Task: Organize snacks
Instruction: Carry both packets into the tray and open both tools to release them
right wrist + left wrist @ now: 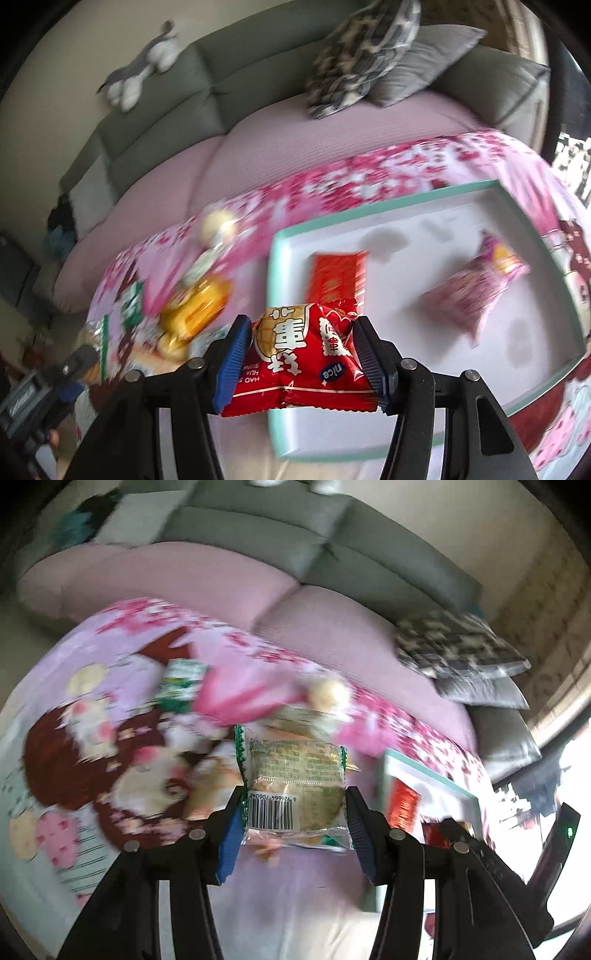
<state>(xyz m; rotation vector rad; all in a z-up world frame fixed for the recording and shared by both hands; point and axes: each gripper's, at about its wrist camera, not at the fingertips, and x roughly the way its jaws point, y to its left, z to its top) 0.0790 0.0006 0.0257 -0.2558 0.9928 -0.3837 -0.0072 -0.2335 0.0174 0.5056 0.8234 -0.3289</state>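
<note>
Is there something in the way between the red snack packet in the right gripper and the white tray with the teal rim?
Nothing visible blocks it. The red packet, clamped in the right gripper, hangs at the tray edge. Inside lie a flat red packet and a pink one, with bare floor between.

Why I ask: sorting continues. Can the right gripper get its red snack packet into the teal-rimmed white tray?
Probably yes: the right gripper holds the red snack packet beside the teal-rimmed white tray, whose near floor looks bare.
</note>
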